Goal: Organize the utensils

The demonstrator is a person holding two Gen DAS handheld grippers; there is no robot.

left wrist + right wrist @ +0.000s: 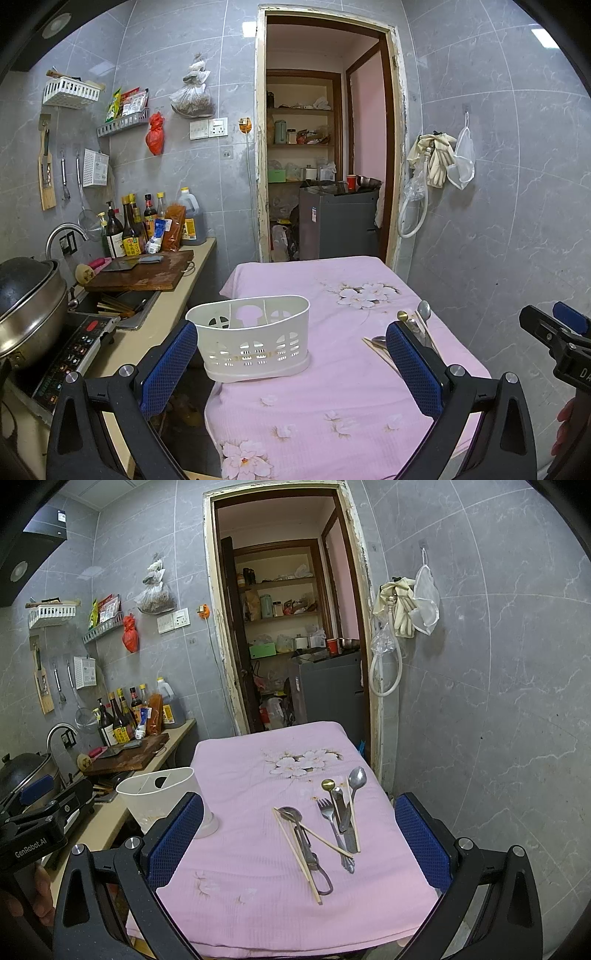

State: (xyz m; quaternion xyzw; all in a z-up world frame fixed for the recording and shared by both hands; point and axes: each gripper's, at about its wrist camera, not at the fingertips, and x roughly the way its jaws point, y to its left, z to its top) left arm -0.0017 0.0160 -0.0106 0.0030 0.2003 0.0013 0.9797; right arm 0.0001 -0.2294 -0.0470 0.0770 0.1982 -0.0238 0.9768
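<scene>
A white plastic utensil caddy [253,338] [162,794] with divided compartments stands empty on the left side of the pink-clothed table [332,398] [258,867]. A pile of utensils [332,823] lies on the right side: spoons [356,779], a fork [327,810], a knife [349,834], a gold-tipped spoon [328,784], chopsticks [295,853] and a peeler [314,860]. The pile shows partly in the left wrist view [417,325], behind the right finger. My left gripper [291,365] is open and empty, close in front of the caddy. My right gripper [299,842] is open and empty, above the near utensils.
A counter [166,317] runs along the left with a cutting board [144,273], sauce bottles [133,229], a sink, an induction cooker [74,354] and a pot [26,295]. A grey tiled wall stands right of the table. A doorway [321,147] opens behind it.
</scene>
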